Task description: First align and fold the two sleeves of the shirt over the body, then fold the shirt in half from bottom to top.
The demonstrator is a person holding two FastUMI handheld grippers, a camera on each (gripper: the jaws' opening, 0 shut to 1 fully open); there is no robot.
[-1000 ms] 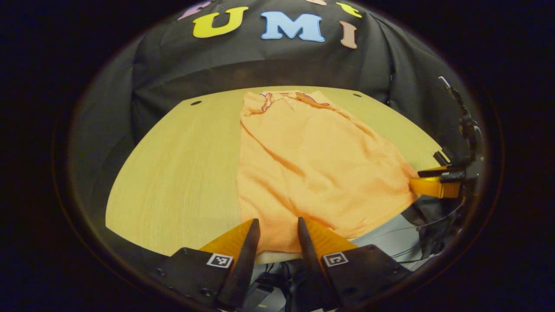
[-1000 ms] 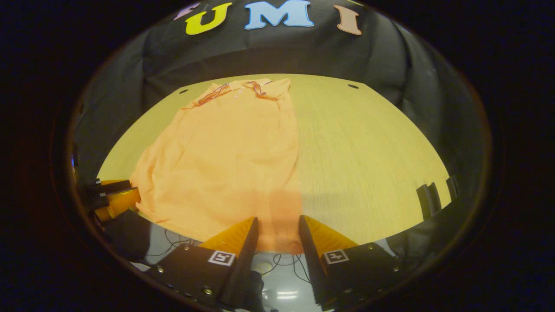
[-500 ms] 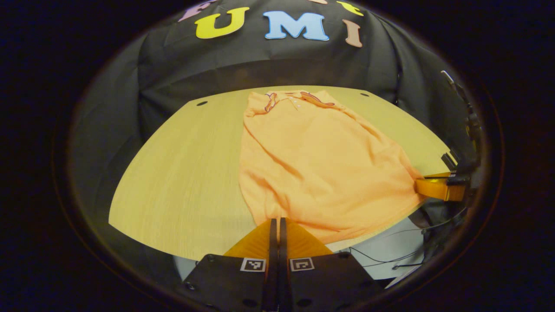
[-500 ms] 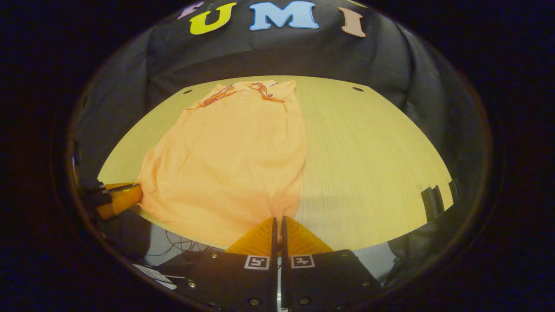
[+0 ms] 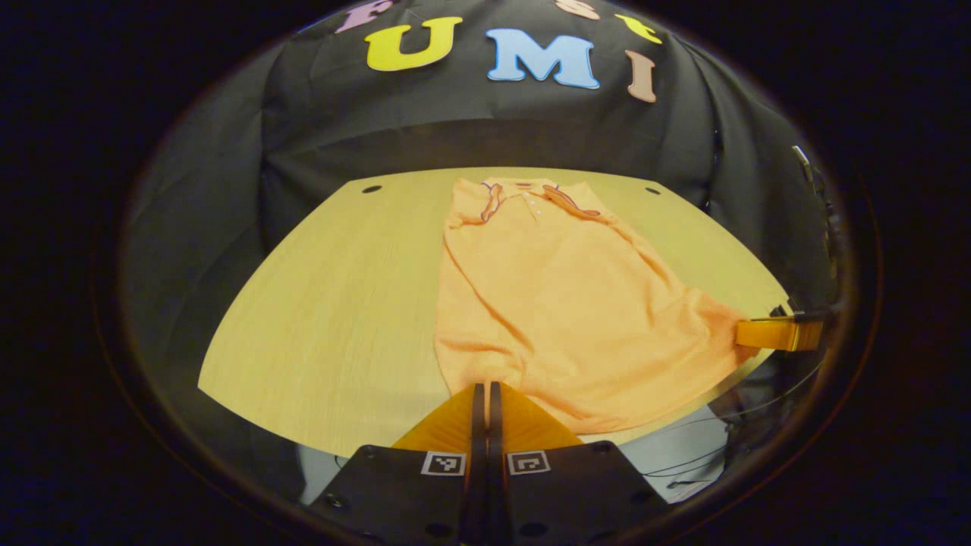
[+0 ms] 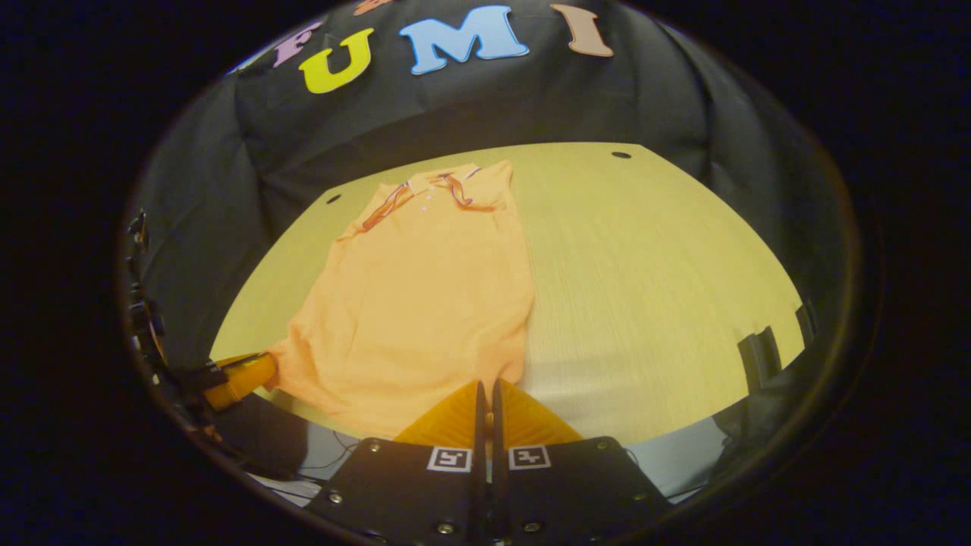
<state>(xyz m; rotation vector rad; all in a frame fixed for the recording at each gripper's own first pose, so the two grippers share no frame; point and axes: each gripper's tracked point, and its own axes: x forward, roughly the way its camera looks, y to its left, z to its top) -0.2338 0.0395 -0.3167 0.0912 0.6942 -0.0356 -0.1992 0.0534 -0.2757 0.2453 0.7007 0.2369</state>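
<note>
Both tools (image 5: 483, 388) (image 6: 485, 385) clamp shirt (image 5: 561, 303) hem corners.

At six o'clock in both views the shirt's (image 5: 561, 303) hem corners vanish between closed fingers, the pinch itself hidden. Its sleeves are tucked out of sight; collar buttons (image 5: 535, 212) too small to count

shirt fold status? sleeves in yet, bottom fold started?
Done: sleeves look folded in; the shirt lies as a narrow body on the table. In hand: left gripper and right gripper are each shut on a hem corner. Left: carrying the hem up to the collar.
</note>
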